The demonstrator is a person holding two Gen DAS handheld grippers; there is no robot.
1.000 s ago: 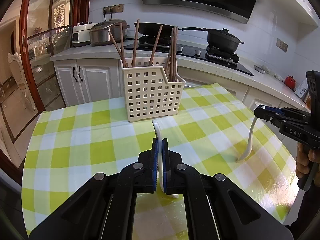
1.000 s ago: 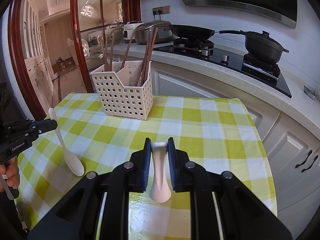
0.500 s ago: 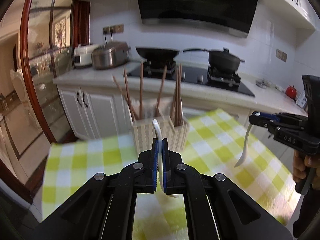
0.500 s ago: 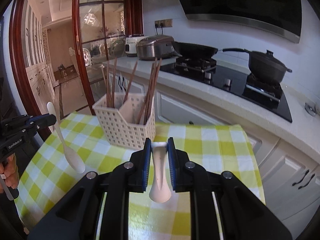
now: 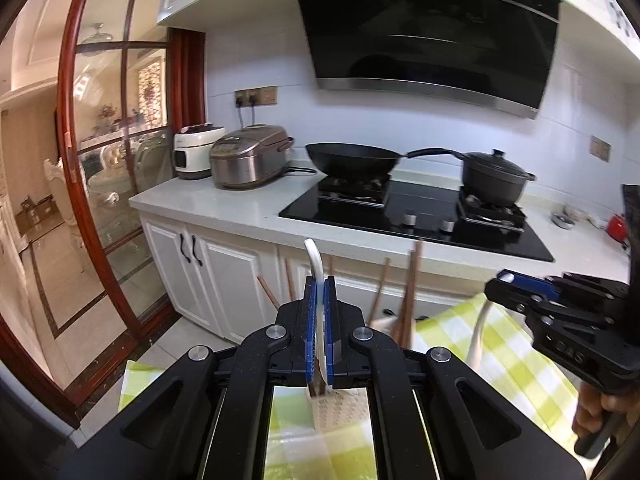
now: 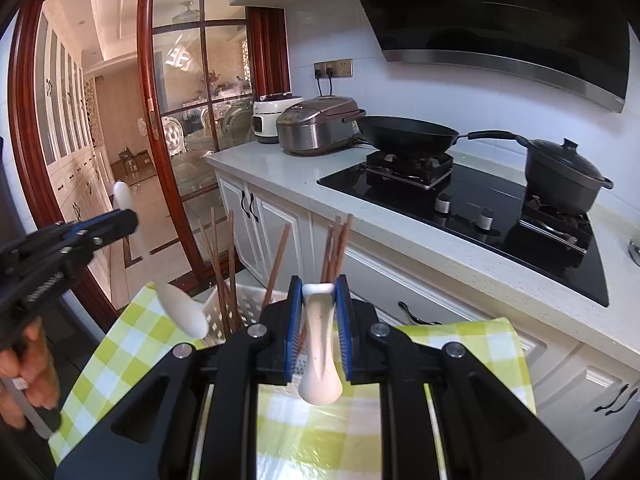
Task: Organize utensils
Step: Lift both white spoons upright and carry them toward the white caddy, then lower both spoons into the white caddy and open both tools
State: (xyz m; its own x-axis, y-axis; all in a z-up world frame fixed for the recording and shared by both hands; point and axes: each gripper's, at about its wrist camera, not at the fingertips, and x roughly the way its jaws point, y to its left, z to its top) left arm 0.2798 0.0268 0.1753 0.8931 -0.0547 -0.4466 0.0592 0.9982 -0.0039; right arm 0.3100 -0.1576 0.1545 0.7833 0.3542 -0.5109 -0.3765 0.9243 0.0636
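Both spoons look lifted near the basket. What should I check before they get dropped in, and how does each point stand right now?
1. Left gripper shut on its white spoon: ok.
2. Right gripper shut on the second spoon: ok.
3. Both spoons clear of the checked tablecloth: ok.
4. Basket upright, chopsticks standing in it: ok.
5. Free compartment for spoons: cannot tell, the interior is hidden.
6. Spoons over the basket opening: not ok, not yet above it.
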